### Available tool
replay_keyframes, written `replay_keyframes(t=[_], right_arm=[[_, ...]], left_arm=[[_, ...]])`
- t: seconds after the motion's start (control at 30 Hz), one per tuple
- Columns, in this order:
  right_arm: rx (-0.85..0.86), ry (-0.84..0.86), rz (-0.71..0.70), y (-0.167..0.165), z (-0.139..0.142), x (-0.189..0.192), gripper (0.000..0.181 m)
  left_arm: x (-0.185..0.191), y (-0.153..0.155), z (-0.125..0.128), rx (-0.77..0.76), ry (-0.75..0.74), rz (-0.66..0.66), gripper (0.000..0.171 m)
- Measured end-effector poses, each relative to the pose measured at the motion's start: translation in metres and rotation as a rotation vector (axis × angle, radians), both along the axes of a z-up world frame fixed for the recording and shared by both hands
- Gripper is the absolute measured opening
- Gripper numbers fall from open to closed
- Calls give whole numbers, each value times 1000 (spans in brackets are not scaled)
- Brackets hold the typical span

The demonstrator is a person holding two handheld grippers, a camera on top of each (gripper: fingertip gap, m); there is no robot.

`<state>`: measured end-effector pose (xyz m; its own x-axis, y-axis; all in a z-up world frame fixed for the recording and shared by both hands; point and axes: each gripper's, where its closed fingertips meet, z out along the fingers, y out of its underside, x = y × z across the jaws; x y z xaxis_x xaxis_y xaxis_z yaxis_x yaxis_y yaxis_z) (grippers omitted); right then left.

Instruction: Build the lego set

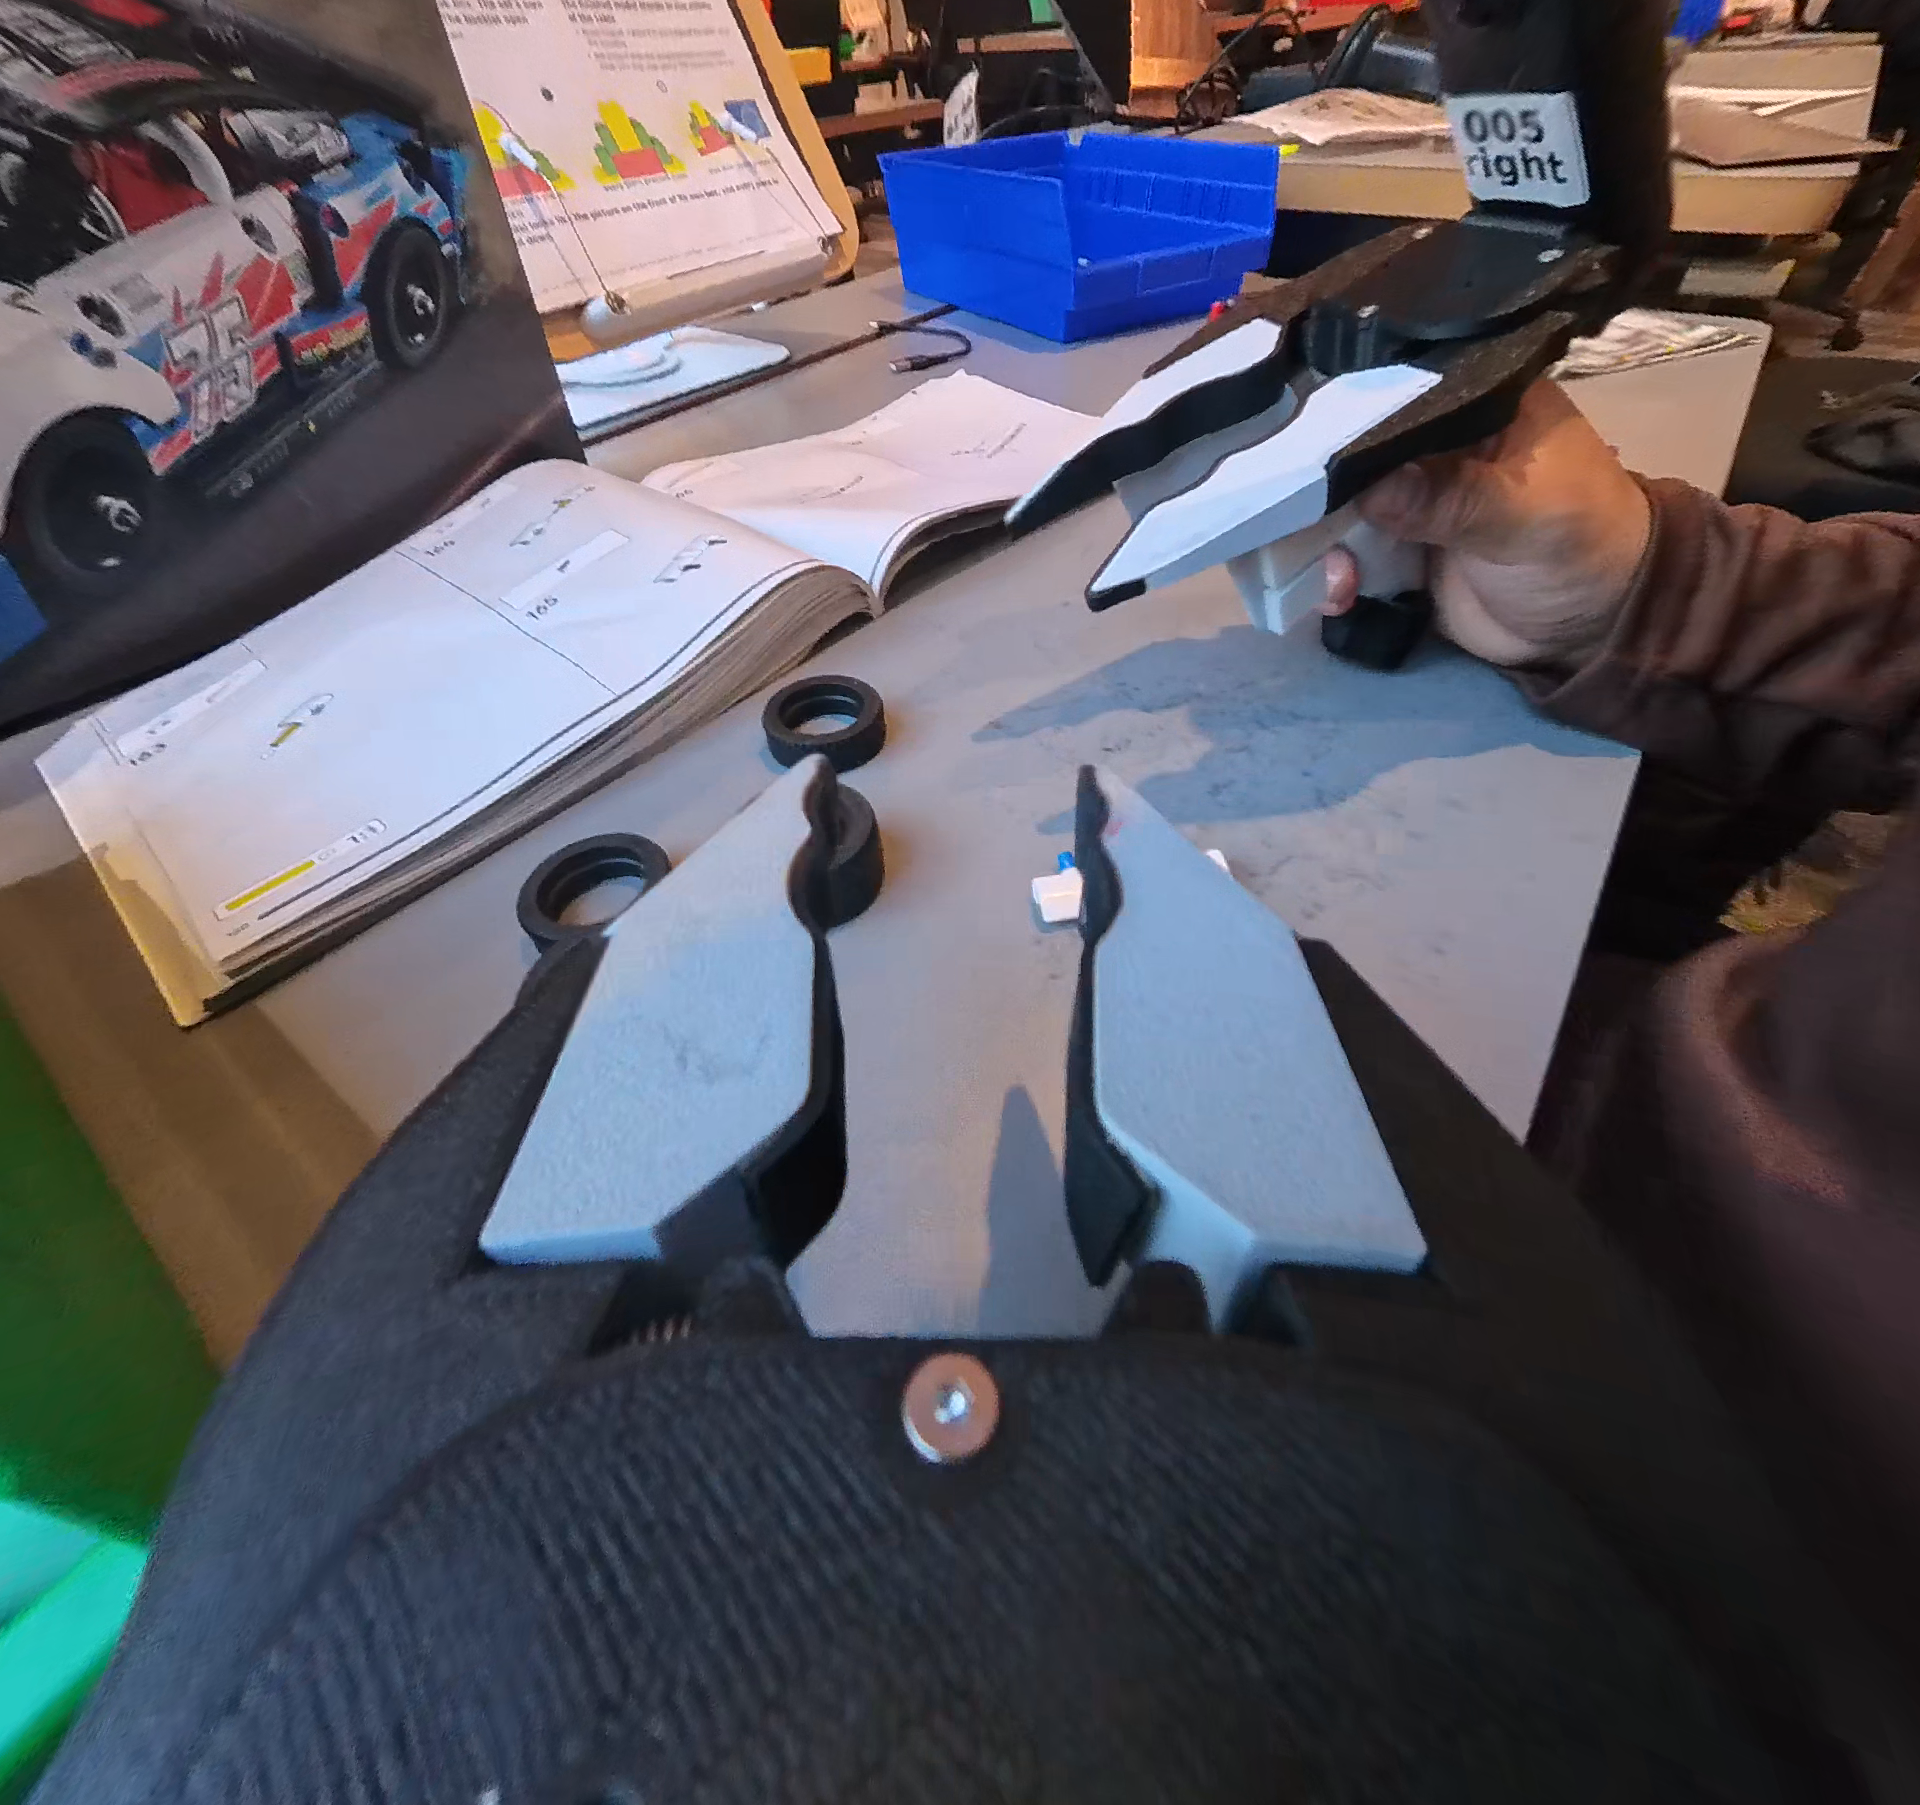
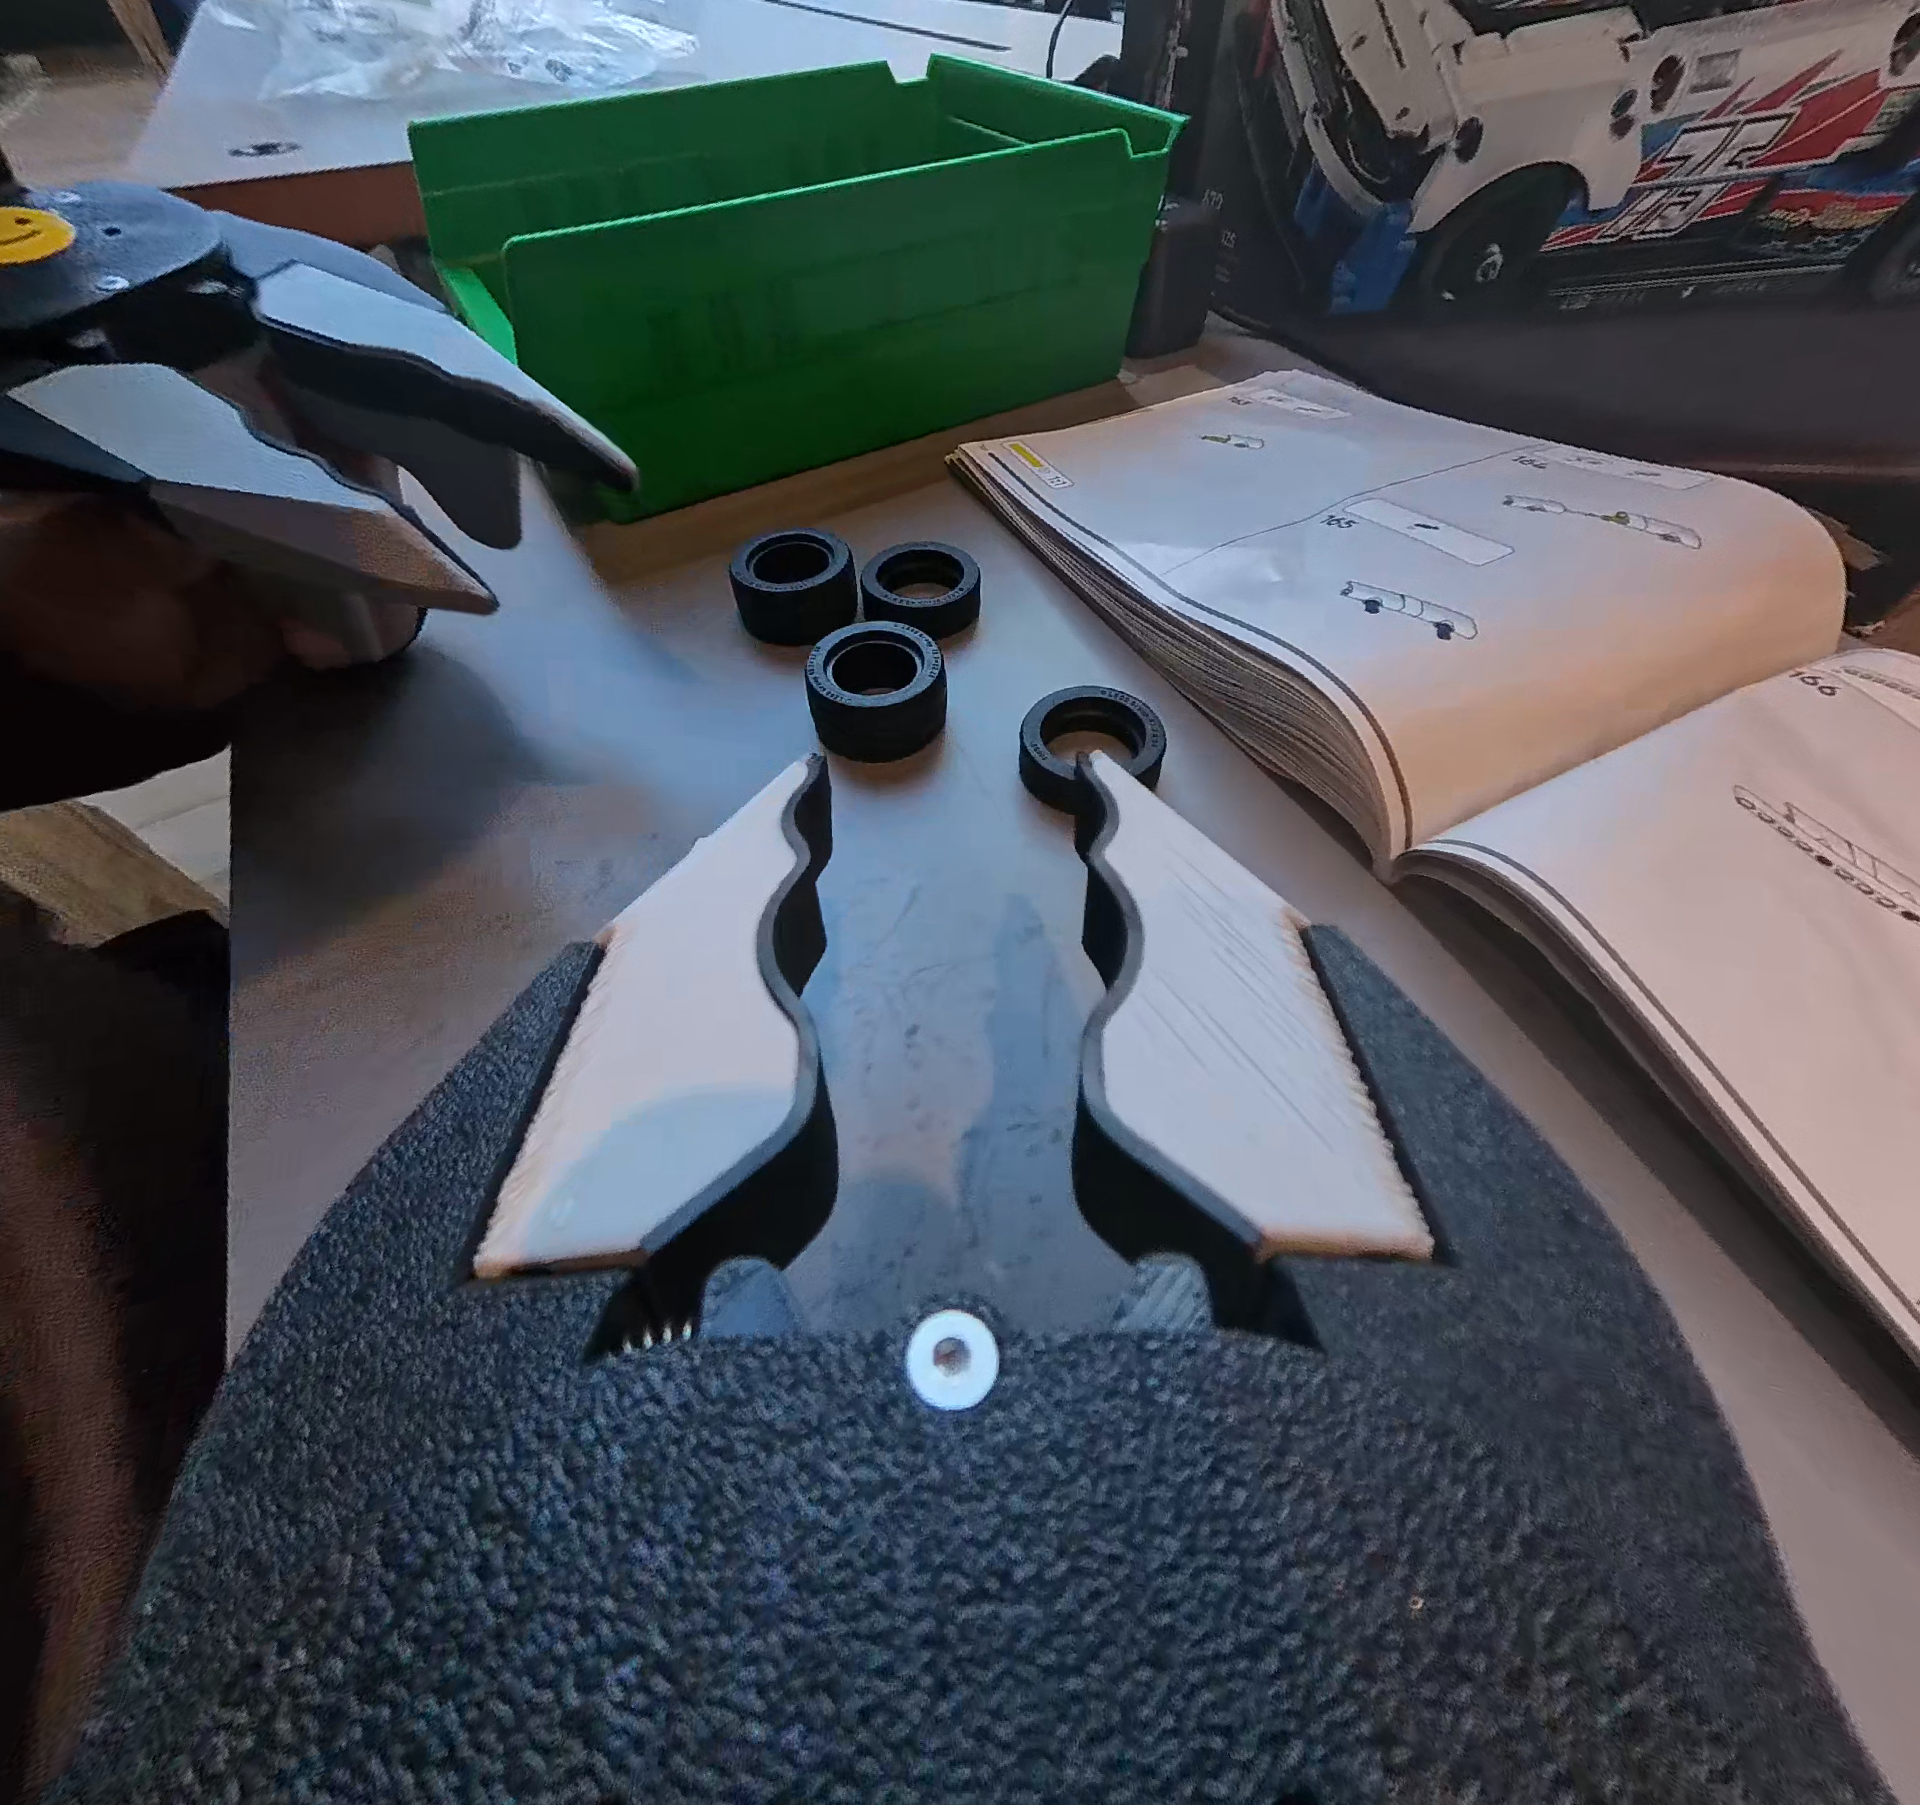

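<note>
progress looks small for these parts: four black tyres point(image 2: 878, 690) lie loose on the grey table point(image 2: 436, 820), none on a rim, and no built model shows in either view. a small white piece point(image 1: 1055, 898) with a blue pin lies alone on the table, near the tip of one left finger. the instruction booklet point(image 2: 1403, 612) is open beside the tyres, and the set's box point(image 1: 208, 249) stands behind it. a green bin point(image 2: 790, 280) and a blue bin point(image 1: 1081, 228) wait farther back. i judge that mounting the tyres is still to do.

the left gripper point(image 1: 951, 789) hangs low over the table, with its fingers wide apart and nothing between them; one tyre sits just at its left fingertip. the right gripper point(image 2: 951, 768) points down toward the tyres, also spread wide and empty, and its right tip is over the nearest tyre's edge. a hand point(image 1: 1496, 550) holds the right gripper's handle.
</note>
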<state>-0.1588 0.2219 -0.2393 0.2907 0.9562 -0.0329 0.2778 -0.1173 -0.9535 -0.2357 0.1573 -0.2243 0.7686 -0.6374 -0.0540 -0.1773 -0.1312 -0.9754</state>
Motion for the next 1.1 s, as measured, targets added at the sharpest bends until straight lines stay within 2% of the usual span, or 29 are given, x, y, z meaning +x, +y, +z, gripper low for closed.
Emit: replay_keyframes(t=[0.1,0.2,0.33,0.4,0.5,0.53,0.57,0.63,0.7,0.77,0.83,0.87,0.9,0.93,1.1], right_arm=[[9,1,-18,2,1,1,46],[29,-2,-38,3,1,2,46],[46,-36,-57,5,-3,1,46],[47,-60,-62,6,-6,0,46],[56,-81,-66,6,-9,-1,46],[62,-85,-70,7,-9,-1,46],[67,-88,-74,7,-9,0,46],[74,-90,-83,8,-9,1,46],[80,-83,-92,9,-8,2,46],[81,-71,-96,10,-6,3,46],[75,-60,-97,10,-5,4,46],[72,-54,-95,10,-4,4,45],[70,-48,-92,10,-3,4,45],[68,-42,-90,10,-2,5,45],[66,-6,-88,9,3,7,44]], left_arm=[[-7,-3,11,85,-10,54,37],[-37,1,27,136,-36,233,24],[-104,17,64,56,22,380,21],[-150,35,72,-64,99,438,20],[-197,71,44,-368,161,414,24],[-204,83,29,-447,179,389,19],[-208,94,14,-502,200,364,11],[-222,113,-19,-594,277,396,9],[-222,119,-46,-703,301,379,12],[-215,121,-62,-762,276,351,13],[-221,122,-77,-802,335,383,13],[-224,125,-78,-776,352,405,7],[-226,125,-79,-771,379,413,9],[-225,124,-79,-770,392,409,0],[-227,125,-69,-722,400,423,0]])
